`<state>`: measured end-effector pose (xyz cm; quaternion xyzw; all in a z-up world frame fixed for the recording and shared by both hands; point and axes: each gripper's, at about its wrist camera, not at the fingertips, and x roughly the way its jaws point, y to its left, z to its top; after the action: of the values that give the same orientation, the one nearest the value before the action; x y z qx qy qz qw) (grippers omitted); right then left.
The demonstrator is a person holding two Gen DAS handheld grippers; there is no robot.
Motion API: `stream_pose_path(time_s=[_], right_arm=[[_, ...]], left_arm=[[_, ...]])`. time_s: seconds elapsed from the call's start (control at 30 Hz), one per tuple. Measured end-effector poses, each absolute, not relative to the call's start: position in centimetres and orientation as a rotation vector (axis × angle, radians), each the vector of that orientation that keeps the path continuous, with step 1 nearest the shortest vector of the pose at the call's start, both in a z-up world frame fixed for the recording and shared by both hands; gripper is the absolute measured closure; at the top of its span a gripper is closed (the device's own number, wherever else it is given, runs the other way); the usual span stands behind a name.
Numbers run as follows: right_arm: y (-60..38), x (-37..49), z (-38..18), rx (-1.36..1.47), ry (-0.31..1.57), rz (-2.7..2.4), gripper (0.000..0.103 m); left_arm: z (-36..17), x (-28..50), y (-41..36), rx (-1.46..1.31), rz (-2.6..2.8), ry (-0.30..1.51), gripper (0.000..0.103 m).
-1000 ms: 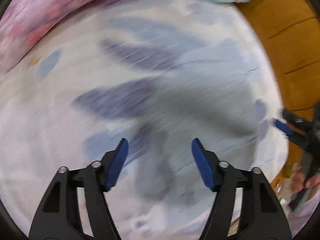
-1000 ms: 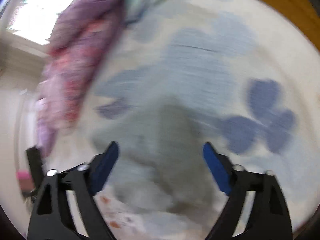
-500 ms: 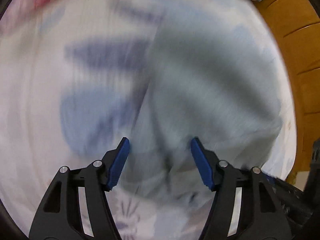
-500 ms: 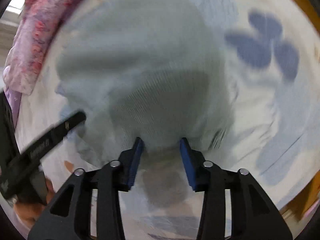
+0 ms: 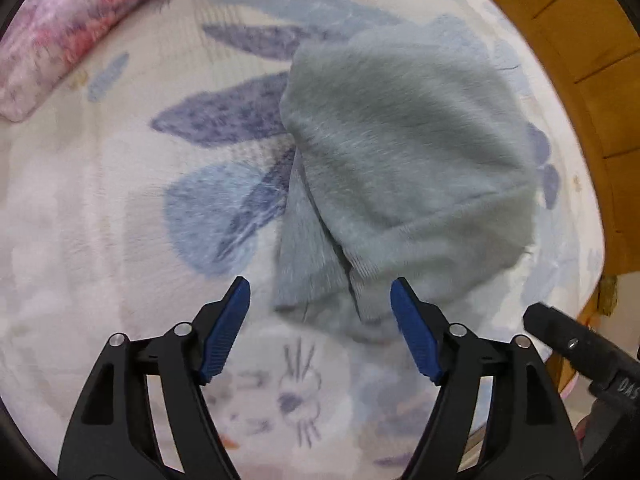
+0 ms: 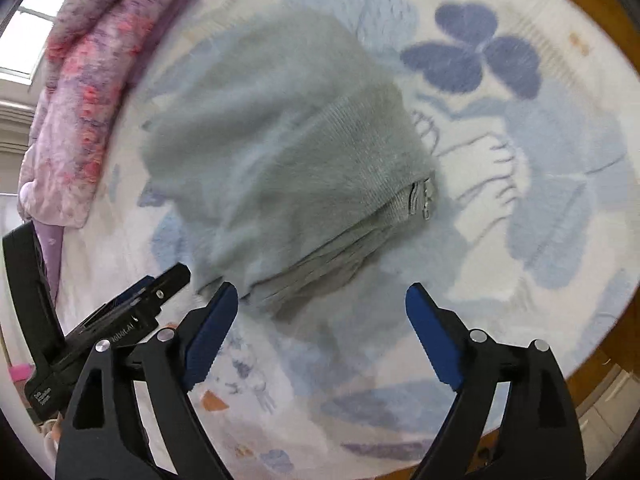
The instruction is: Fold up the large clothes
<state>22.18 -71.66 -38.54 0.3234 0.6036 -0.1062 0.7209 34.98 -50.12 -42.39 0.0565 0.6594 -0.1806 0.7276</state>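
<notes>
A fuzzy grey-green sweater [image 5: 404, 160] lies folded in a compact bundle on a white bed sheet with blue leaf prints [image 5: 120, 240]. In the right wrist view the same sweater [image 6: 280, 160] shows its ribbed hem and a zipper end at its right corner. My left gripper [image 5: 320, 304] hovers over the bundle's near edge, its jaws opening, pads clear of the cloth. My right gripper [image 6: 320, 304] also hangs above the near edge with jaws opening wide and nothing pinched. The left gripper's body [image 6: 120, 312] shows at the lower left of the right wrist view.
A pink and purple floral blanket [image 5: 68, 28] lies rolled along the far left of the bed. A wooden headboard [image 5: 580, 80] borders the right side. A window [image 6: 40, 12] sits beyond the blanket. The right gripper's body [image 5: 580, 352] shows at the left wrist view's lower right.
The right gripper closed over the sweater's edge half a second ago and has now let go and spread wide. Both grippers drew back, so the folded bundle lies free ahead of them.
</notes>
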Motion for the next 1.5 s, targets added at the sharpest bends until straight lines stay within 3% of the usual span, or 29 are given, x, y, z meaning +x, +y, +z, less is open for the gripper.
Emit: stream_pose_path(time_s=[0.23,0.43,0.77,0.93,1.3,1.5], right_arm=[[-69.1,18.7,-27.2,0.597,1.168,-0.216,0.011],[-65.0,15.8,-20.0,0.563,1.082,-0.180,0.008],[-52.1,9.5,-9.8,0.419,0.901,-0.197,0.008],[-46.9,6.4,-7.4,0.384,0.811,-0.245,0.008],[-40.0,2.8,-6.5,0.381,0.760,-0.268,0.008],[-39.2,3.5,-6.3,0.306,0.724,-0.253,0.008]], left_arm=[[-31.6,30.9,-46.8,0.161,-0.452,1.296,0.014],[-21.8,26.2,-41.9,0.166,-0.440,1.118,0.013],[-11.2,19.4,-32.2,0.162,-0.391,0.924,0.010],[-6.3,14.9,-26.5,0.115,-0.427,0.761,0.008],[-4.2,11.0,-19.1,-0.005,-0.379,0.767,0.005],[-5.2,10.7,-19.8,0.146,-0.312,0.731,0.005]])
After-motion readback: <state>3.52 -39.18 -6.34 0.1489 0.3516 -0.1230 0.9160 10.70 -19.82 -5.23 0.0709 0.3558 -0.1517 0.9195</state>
